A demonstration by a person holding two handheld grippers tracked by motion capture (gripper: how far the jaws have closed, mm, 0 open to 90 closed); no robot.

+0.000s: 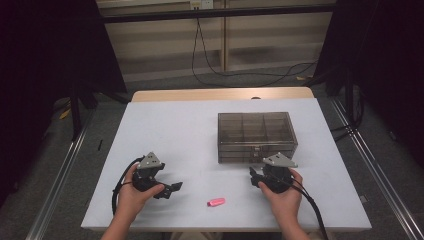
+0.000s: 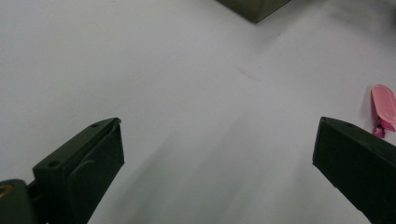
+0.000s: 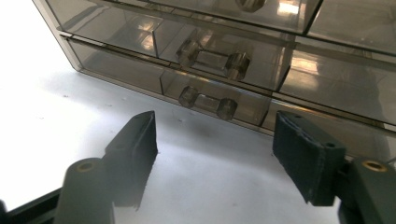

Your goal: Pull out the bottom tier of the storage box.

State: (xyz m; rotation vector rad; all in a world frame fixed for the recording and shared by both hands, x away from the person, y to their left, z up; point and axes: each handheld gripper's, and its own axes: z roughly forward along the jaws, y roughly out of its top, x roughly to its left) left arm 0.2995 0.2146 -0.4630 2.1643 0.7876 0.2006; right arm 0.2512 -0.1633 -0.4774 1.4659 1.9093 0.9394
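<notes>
A smoky transparent drawer box (image 1: 256, 136) stands right of the table's middle; its stacked drawers with clear bar handles (image 3: 208, 102) face me in the right gripper view. A small pink object (image 1: 216, 202) lies near the table's front edge, and again at the right edge of the left gripper view (image 2: 384, 106). My left gripper (image 1: 172, 189) is held low at the front left, open and empty, its jaws pointing right toward the pink object. My right gripper (image 1: 256, 179) sits just in front of the box, open and empty, jaws aimed at the lowest handle.
The white tabletop (image 1: 170, 130) has bare room on its left half. A corner of the box (image 2: 254, 8) appears at the top of the left gripper view. Cables hang behind the table, with dark frames at both sides.
</notes>
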